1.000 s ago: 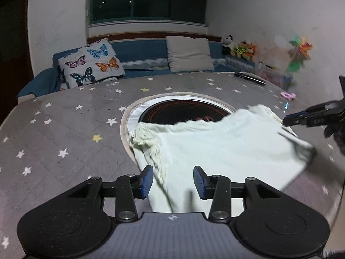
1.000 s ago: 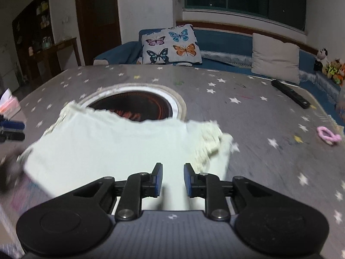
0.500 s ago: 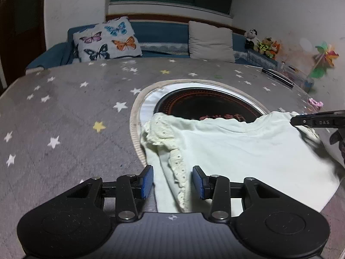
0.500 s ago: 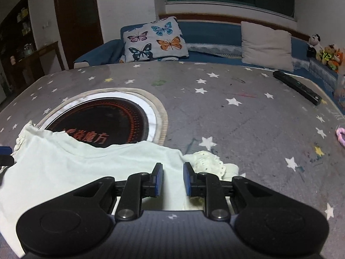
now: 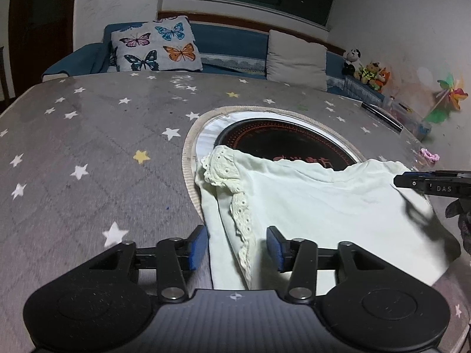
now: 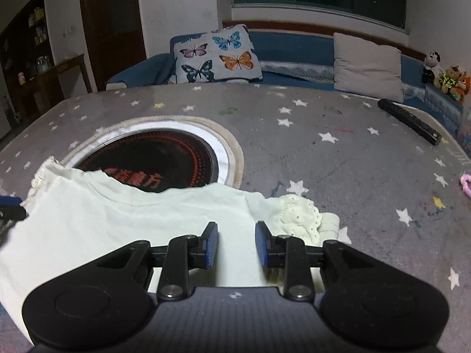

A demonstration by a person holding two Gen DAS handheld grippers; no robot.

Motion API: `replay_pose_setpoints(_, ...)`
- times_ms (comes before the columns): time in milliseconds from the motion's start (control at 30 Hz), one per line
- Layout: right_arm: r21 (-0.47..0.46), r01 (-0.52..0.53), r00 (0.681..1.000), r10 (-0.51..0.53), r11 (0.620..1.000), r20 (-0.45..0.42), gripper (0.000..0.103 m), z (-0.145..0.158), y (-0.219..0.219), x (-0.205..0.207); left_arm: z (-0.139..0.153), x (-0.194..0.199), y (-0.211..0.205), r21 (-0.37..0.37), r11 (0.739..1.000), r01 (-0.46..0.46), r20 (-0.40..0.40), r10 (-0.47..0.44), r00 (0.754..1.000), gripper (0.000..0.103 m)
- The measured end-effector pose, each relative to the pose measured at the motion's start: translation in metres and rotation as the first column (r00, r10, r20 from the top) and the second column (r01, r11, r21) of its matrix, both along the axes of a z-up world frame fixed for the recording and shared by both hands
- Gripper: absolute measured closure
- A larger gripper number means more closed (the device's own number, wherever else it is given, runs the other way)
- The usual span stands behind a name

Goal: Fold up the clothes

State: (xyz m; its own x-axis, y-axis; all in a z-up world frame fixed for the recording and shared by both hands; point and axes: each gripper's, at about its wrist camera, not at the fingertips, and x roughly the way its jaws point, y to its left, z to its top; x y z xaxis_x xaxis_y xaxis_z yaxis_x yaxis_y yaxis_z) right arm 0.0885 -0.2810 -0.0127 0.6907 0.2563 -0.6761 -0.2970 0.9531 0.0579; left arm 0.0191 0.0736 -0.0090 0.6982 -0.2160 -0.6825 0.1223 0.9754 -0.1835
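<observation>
A pale cream shirt (image 5: 323, 203) with lace sleeves lies flat on the grey star-patterned table (image 5: 88, 161), its neckline over the round cooktop. My left gripper (image 5: 237, 245) hovers over the shirt's left side. Its jaws are opening, and the lace sleeve edge (image 5: 241, 214) lies loose between them. In the right wrist view my right gripper (image 6: 237, 242) is over the shirt (image 6: 103, 223), just left of the bunched lace sleeve (image 6: 300, 217). Its jaws are opening too, and the pads do not press the cloth. Each gripper shows at the edge of the other's view: the right gripper (image 5: 426, 184) and the left gripper (image 6: 11, 209).
A round black cooktop (image 6: 147, 158) is set into the table behind the shirt. A black remote (image 6: 409, 120) and a pink hair tie (image 5: 429, 155) lie at the far right. A blue sofa with a butterfly pillow (image 5: 156, 44) runs behind the table.
The shirt, held up and stretched a second ago, has come down flat on the table. Both grippers sank with it and their jaws have spread, letting the cloth go.
</observation>
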Motion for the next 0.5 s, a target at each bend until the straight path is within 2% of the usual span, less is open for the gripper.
replay_pose_setpoints(333, 0.055, -0.1, 0.995, 0.099, 0.993, 0.026, 0.059, 0.027, 0.026, -0.028, -0.002, -0.023, -0.011, 0.006, 0.999, -0.049, -0.042, 0.049, 0.998, 0.055)
replay_pose_setpoints(400, 0.068, -0.121, 0.993, 0.12, 0.99, 0.022, 0.057, 0.031, 0.034, -0.031, -0.001, -0.023, -0.013, -0.001, 0.999, -0.048, -0.045, 0.047, 0.998, 0.063)
replay_pose_setpoints(467, 0.087, -0.139, 0.99, 0.138, 0.986, 0.015, 0.056, 0.034, 0.04, -0.033, 0.0, -0.024, -0.014, -0.019, 0.999, -0.048, -0.045, 0.047, 0.998, 0.077)
replay_pose_setpoints(500, 0.094, -0.145, 0.989, 0.145, 0.985, 0.011, 0.056, 0.034, 0.043, -0.034, 0.002, -0.024, -0.014, -0.031, 0.998, -0.048, -0.044, 0.047, 0.998, 0.08)
